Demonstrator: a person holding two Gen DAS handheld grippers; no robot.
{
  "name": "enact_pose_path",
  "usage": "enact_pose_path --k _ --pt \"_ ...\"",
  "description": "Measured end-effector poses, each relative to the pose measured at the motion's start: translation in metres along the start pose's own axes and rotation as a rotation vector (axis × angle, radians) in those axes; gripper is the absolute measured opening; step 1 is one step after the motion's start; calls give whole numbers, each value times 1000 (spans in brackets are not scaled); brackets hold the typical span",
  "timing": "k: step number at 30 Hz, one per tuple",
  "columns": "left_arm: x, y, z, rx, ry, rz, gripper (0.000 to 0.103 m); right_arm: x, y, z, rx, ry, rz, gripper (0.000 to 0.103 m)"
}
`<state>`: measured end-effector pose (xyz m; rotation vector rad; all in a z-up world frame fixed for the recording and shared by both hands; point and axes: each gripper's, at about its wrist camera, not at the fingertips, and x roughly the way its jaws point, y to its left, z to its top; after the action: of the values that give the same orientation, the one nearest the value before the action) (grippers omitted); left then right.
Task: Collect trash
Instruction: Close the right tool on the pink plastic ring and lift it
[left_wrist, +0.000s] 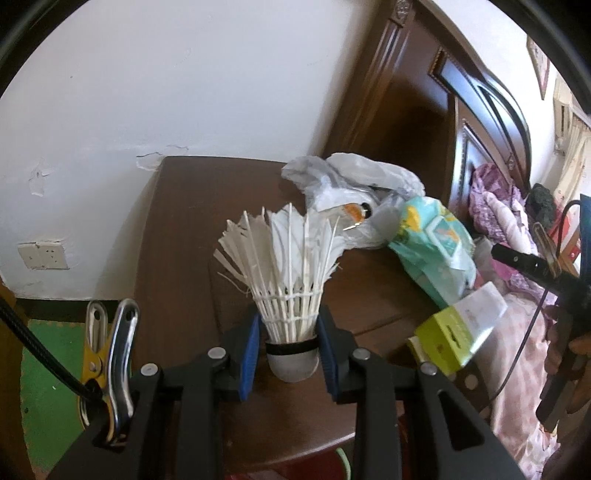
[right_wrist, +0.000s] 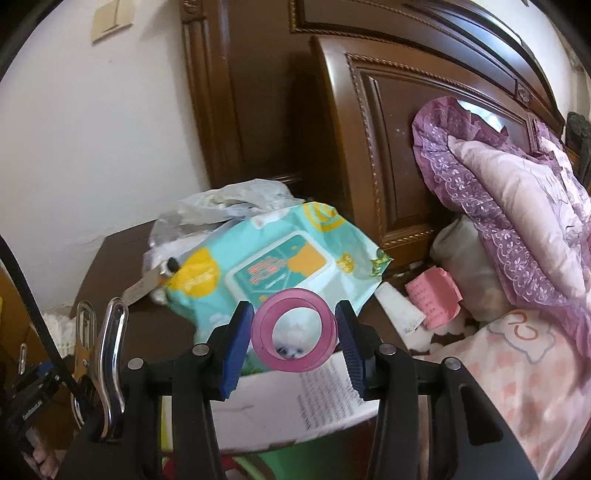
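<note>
Two handheld grippers are showing, each seen from its own wrist camera, above a dark brown nightstand (left_wrist: 192, 206) standing between a white wall and a carved wooden headboard (right_wrist: 399, 155).

Left gripper (left_wrist: 288, 345) is holding a white shuttlecock (left_wrist: 286, 273) upright, its blue pads pressing on either side of the cork base while the frayed feathers are fanning upward. Behind it on the nightstand, a crumpled grey plastic bag (left_wrist: 343, 177) is lying against a teal and yellow wipes pack (left_wrist: 432, 243). A yellow-green box (left_wrist: 456, 328) is sitting near the nightstand's right edge. At the far right of this view, a person's hand (left_wrist: 569, 350) is gripping a black handle.

Right gripper (right_wrist: 293, 332) is holding a pink tape roll (right_wrist: 293, 330) between its narrowed blue pads, the hole in the roll facing the camera. Below it, a white printed sheet (right_wrist: 314, 398) is lying in front of the wipes pack (right_wrist: 273, 266). A pink paper slip (right_wrist: 436, 299) is lying beside the bed, near a purple lace-edged pillow (right_wrist: 498, 177) and pink checked bedding (right_wrist: 517, 369).
</note>
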<state>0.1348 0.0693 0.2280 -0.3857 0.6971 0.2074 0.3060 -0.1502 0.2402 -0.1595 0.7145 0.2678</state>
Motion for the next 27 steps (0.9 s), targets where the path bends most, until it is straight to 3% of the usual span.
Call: enact_pose_path --k 10,18,23,27 --pt "-27 -17 -12 53 -2 -77 30 -49 23 -29 -15 -24 80 47" --pt "-63 -29 -30 108 -22 -97 31 -75 38 -65 -20 -14 151 47" --pt "-77 -27 -46 125 3 -85 31 -88 48 -91 -13 -9 191 47" --pt "-76 -23 -68 138 67 -61 31 -95 57 -114 -7 2 220 47"
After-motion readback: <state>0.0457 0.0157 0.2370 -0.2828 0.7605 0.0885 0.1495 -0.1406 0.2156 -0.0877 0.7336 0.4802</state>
